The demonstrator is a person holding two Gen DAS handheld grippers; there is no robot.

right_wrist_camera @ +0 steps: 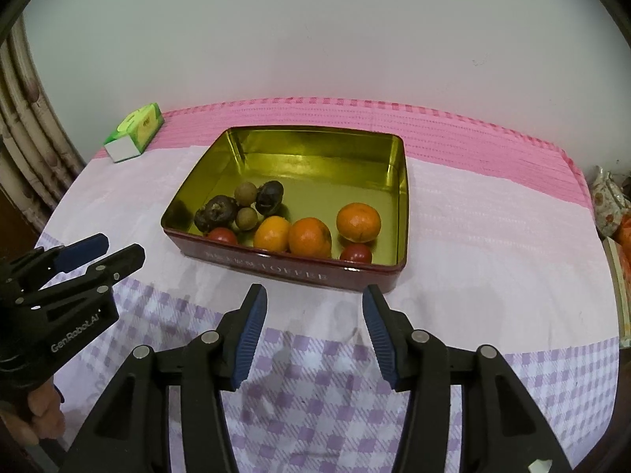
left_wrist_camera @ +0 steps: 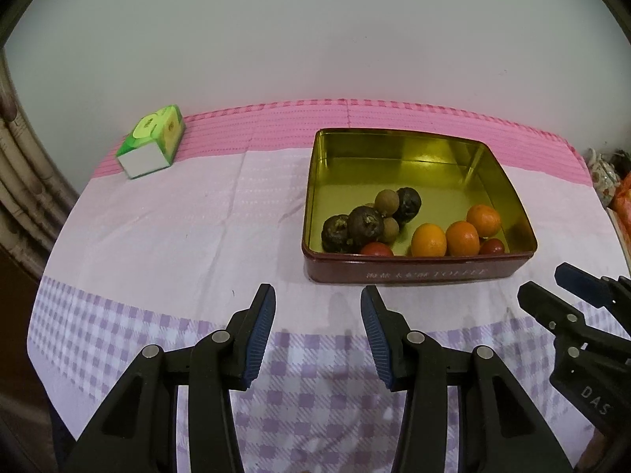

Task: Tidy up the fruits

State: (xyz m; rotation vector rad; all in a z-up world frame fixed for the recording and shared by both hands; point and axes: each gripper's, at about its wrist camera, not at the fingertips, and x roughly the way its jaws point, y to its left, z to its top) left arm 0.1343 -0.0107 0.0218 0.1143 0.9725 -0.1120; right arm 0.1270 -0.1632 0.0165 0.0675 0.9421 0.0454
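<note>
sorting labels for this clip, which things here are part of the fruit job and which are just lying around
Part of the job:
- tin, holding all the fruit
- three oranges
- two red tomatoes
- dark wrinkled fruits
- two small brown round fruits
- left gripper and right gripper, both open and empty

Just lying about:
- green tissue pack
- tablecloth

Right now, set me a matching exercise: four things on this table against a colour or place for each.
Things:
1. rectangular metal tin
2. green tissue box
3. three round oranges
4. dark wrinkled fruits

Descriptions:
A. far left corner of the table
B. left part of the tin
C. gold inside, dark red outside
D. row near the tin's front wall

Pairs: 1-C, 2-A, 3-D, 4-B
</note>
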